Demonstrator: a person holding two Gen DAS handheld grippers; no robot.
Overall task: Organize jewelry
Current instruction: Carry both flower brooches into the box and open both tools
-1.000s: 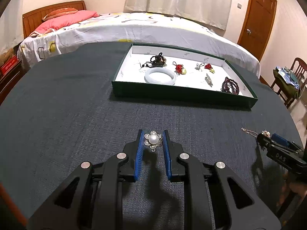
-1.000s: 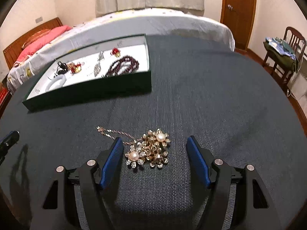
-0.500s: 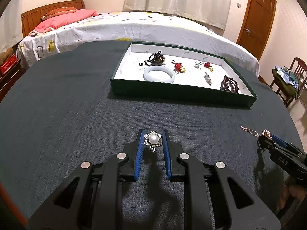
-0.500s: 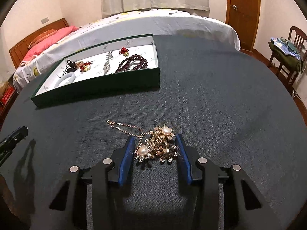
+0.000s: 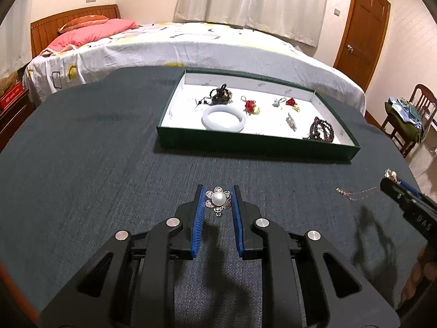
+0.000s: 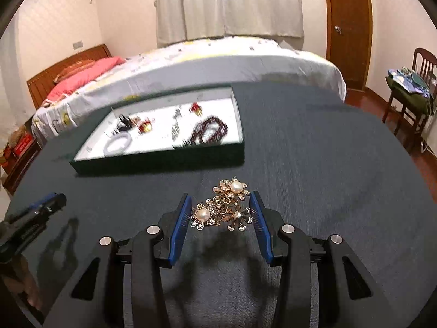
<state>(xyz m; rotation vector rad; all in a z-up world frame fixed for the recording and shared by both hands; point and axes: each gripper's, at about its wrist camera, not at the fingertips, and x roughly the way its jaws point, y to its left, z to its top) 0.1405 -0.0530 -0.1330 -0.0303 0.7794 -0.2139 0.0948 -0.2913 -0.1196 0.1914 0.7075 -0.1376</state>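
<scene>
- Jewelry sits in both my grippers, so I judge the step in hand to be the carry toward the green tray [image 5: 254, 147], with both picks made and neither piece yet placed.
- My left gripper [image 5: 218, 202] is closed on the silver pearl flower brooch [image 5: 218, 200]; the blue pads [image 5: 200, 213] press its petals from both sides, and its shadow on the dark tablecloth [image 5: 82, 180] suggests it is lifted clear.
- My right gripper [image 6: 220, 213] clamps the gold pearl flower cluster [image 6: 222, 210]; one pearl bloom pokes out past the fingertips and a lower one rests against the left pad.
- In the left wrist view a fine chain [image 5: 355, 192] trails from the right gripper's tip close to the cloth; I cannot tell whether its end touches the cloth.
- The tray lies ahead of both grippers, near the bed [image 5: 169, 46]. It already holds a white bangle [image 5: 223, 119], a dark bead bracelet [image 5: 322, 132], red charms [image 5: 251, 106] and a few smaller pieces.
- The right wrist view is smeared with motion, so tray details there are probably unreliable; I trust the left view for layout.
- Next move, as I judge it: bring each piece over the near wall of the tray and lower it onto a bare white patch, perhaps the near left corner beside the bangle for the brooch.
- The cluster needs care: the hanging chain could snag the tray's rim, so I should lift high enough first and release only once it rests on the lining.
</scene>
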